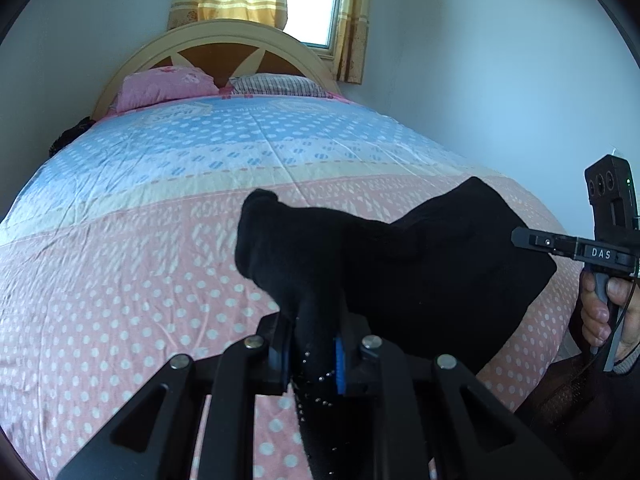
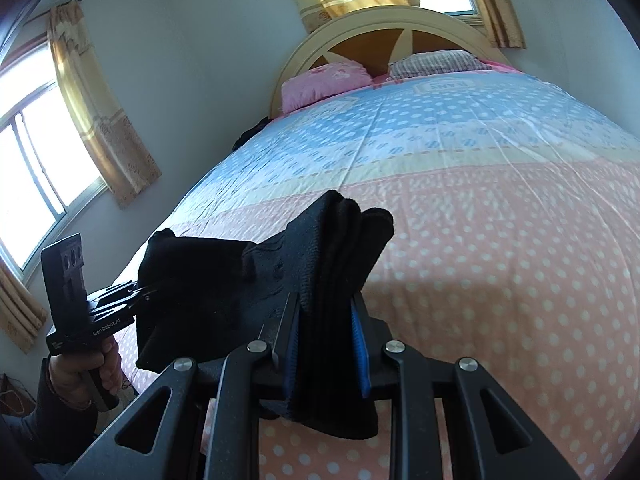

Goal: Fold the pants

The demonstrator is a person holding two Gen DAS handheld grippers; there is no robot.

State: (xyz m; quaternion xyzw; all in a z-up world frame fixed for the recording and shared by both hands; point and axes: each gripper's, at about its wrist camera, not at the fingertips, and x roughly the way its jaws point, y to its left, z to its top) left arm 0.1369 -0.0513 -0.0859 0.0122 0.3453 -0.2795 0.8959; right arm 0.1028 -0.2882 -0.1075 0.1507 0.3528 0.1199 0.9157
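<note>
Between the clamped jaws of the left gripper (image 1: 312, 356) and right gripper (image 2: 326, 344) hangs the bunched black pants (image 1: 420, 264), lifted above the bed (image 1: 160, 280), so folding looks barely begun, nothing yet laid flat.

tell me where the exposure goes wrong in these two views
Left wrist view: window blown out white, black pants a detail-less mass. Right wrist view: side window overexposed, pants show some knit texture; fisheye curves the bed in both.
</note>
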